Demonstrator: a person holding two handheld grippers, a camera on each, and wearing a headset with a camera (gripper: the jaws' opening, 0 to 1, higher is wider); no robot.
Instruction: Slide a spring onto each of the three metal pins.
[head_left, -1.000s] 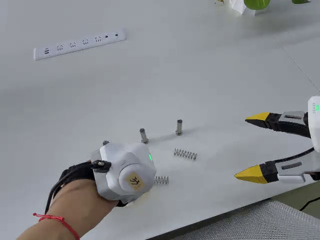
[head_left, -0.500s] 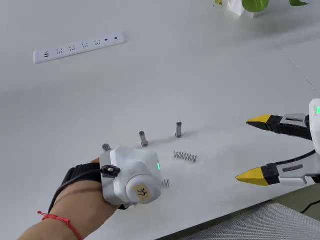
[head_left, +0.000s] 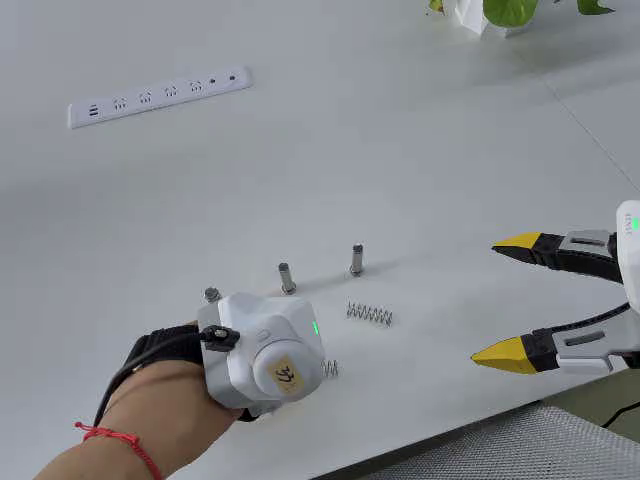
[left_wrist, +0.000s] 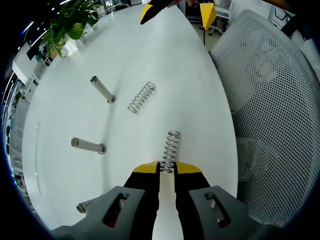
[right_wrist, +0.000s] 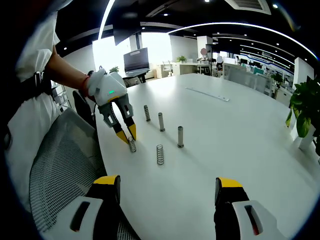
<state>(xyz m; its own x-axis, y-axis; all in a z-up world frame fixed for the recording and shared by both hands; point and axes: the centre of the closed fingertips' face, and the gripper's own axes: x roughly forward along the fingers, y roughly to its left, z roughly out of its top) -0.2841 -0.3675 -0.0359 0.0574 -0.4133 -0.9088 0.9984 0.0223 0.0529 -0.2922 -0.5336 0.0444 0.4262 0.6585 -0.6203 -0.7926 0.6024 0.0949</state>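
Versus a second ago: left gripper (left_wrist: 167, 167) nudged slightly near and right over the table (head_left: 400, 150), hiding more of the gripped spring (left_wrist: 170, 147); leftmost pin (head_left: 212, 294) now clear of its body. No change at the right gripper (head_left: 492, 297), the loose spring (head_left: 369, 313) or the pins.

Jaws of left gripper almost shut, pinching the near end of the gripped spring. Long axis straight out along the jaws, free end pointing right. Flat on the table or barely off it: cannot tell. Loose spring lying flat just past it, long axis left to right, near the middle pin (head_left: 286, 277) and right pin (head_left: 357, 258), both bare. Leftmost pin already wearing a spring. All three pins upright, in a row.

Jaws of right gripper wide apart, holding nothing, well right of the pins.

White table; power strip (head_left: 160, 94) far left, potted plant (head_left: 515, 10) far right, mesh chair (left_wrist: 270, 100) at the near edge. Open office with ceiling lights behind.
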